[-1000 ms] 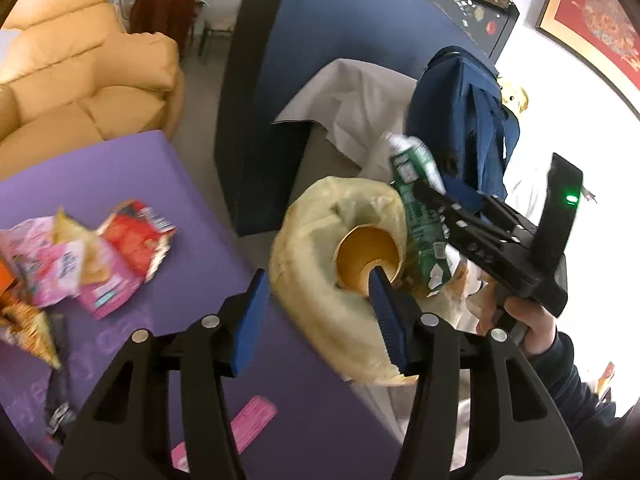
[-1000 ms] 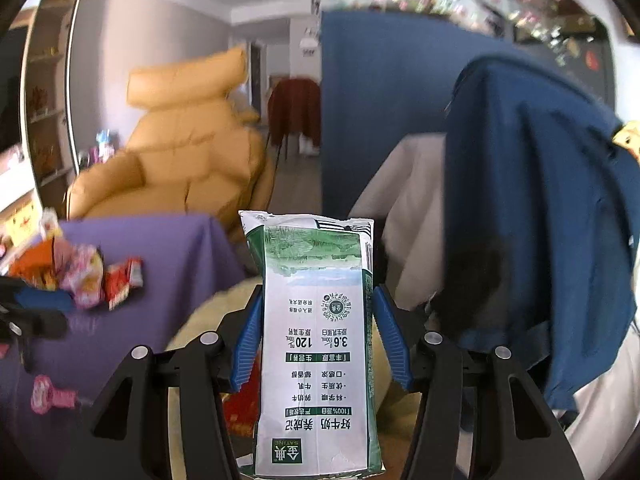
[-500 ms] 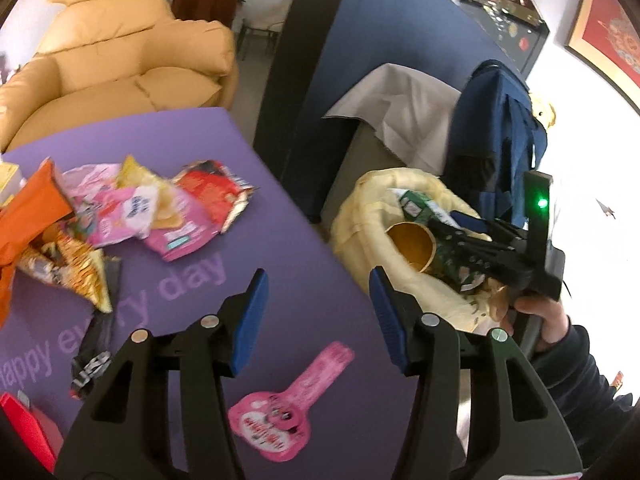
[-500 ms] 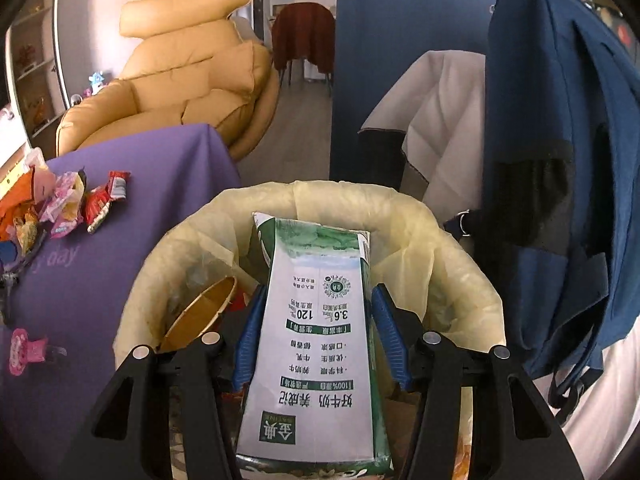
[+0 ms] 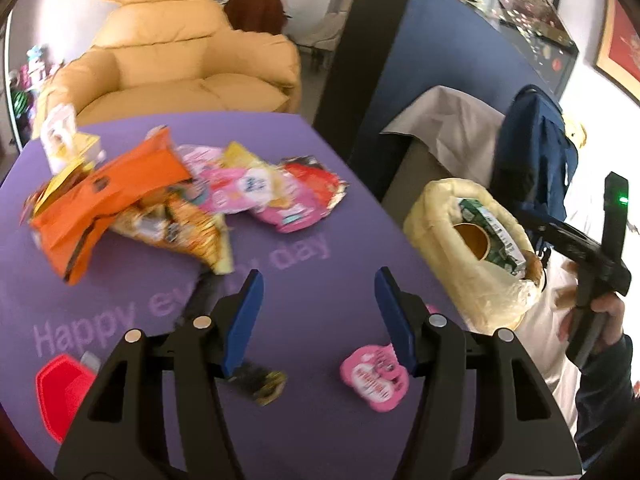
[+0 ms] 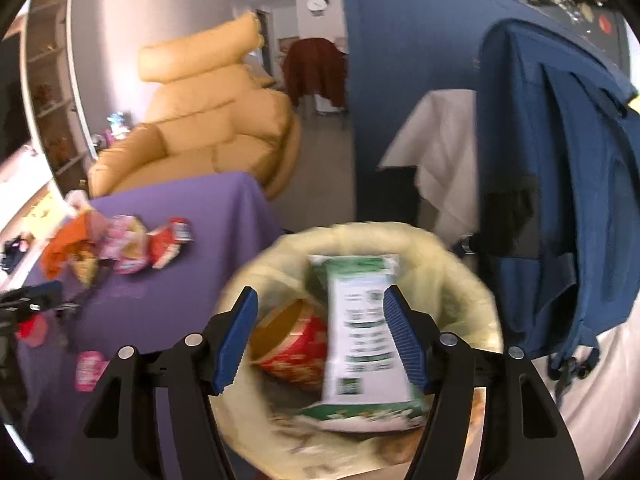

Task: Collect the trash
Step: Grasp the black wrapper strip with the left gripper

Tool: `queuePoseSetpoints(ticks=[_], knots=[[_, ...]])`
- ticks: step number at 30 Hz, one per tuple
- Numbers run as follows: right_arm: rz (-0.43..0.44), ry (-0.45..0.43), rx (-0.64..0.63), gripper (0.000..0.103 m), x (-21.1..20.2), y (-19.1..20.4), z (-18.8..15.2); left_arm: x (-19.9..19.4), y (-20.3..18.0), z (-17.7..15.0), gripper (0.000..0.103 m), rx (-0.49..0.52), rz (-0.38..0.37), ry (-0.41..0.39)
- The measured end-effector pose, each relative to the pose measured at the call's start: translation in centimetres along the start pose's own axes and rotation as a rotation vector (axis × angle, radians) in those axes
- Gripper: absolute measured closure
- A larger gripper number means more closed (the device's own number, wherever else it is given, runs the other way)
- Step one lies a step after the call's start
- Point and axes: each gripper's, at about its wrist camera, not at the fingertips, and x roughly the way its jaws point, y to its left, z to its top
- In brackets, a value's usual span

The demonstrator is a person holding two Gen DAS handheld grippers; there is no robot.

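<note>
A bin lined with a yellow bag (image 6: 472, 292) (image 5: 436, 216) stands right of the purple table (image 5: 304, 264). A green and white milk carton (image 6: 364, 320) (image 5: 492, 232) lies inside it, beside a red and gold cup (image 6: 296, 340). My right gripper (image 6: 320, 336) is open above the bin, its pads apart from the carton. My left gripper (image 5: 318, 316) is open and empty over the table. Snack wrappers (image 5: 160, 200) lie piled at the table's far left. A pink wrapper (image 5: 372, 376) and a dark wrapper (image 5: 260, 380) lie near my left fingers.
A red object (image 5: 64, 392) sits at the table's near left edge. A blue backpack (image 6: 560, 184) hangs right of the bin. A yellow armchair (image 5: 180, 72) stands behind the table, a blue partition (image 6: 400, 80) beyond the bin.
My right gripper has opened and let go of the milk carton, which now lies in the bin. My left gripper has swung left over the table toward the wrappers.
</note>
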Motion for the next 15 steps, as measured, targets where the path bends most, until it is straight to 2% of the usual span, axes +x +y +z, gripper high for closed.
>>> queuePoseSetpoints(ticks=[5,15], knots=[[0.107,0.045,-0.062,0.041,-0.3,4.3,-0.6,-1.5,2.2,-1.1,0.048,-0.042,0.032,-0.020],[0.324,0.196,-0.145,0.041,2.4,13.1,-5.2,-3.9,6.0,-1.9,0.048,-0.129,0.095,-0.065]])
